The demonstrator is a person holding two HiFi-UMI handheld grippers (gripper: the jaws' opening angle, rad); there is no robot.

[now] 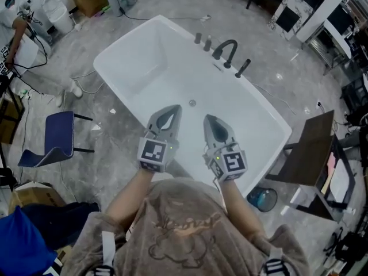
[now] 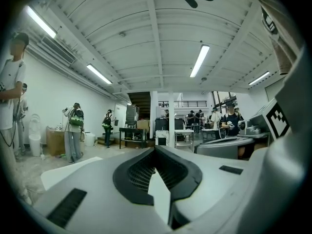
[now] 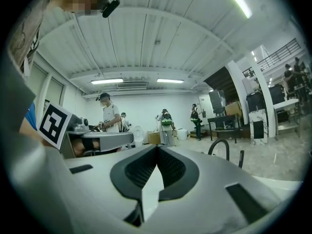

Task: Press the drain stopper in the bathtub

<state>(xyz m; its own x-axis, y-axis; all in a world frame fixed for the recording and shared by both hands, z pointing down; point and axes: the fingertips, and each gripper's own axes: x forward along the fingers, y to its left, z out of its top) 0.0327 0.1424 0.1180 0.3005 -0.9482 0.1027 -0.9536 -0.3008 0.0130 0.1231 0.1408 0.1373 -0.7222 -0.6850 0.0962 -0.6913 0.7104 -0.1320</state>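
Observation:
A white bathtub (image 1: 144, 68) lies diagonally in the head view. Its small round metal drain stopper (image 1: 192, 103) sits on the tub floor. Both grippers hang above the near rim, side by side and pointing toward the tub. My left gripper (image 1: 175, 108) has its jaws closed together, with nothing between them, and its tip is just short of the stopper and to its left. My right gripper (image 1: 207, 119) is likewise shut and empty, just right of the stopper. The left gripper (image 2: 156, 149) and right gripper (image 3: 157, 147) views look out level across the room, so the stopper is hidden there.
A black faucet (image 1: 225, 50) with separate handles stands on the tub's far rim and shows as a faucet arch (image 3: 219, 148). A blue chair (image 1: 57, 140) is left of the tub, a dark table (image 1: 313, 140) and blue bucket (image 1: 263, 199) right. Several people stand across the room.

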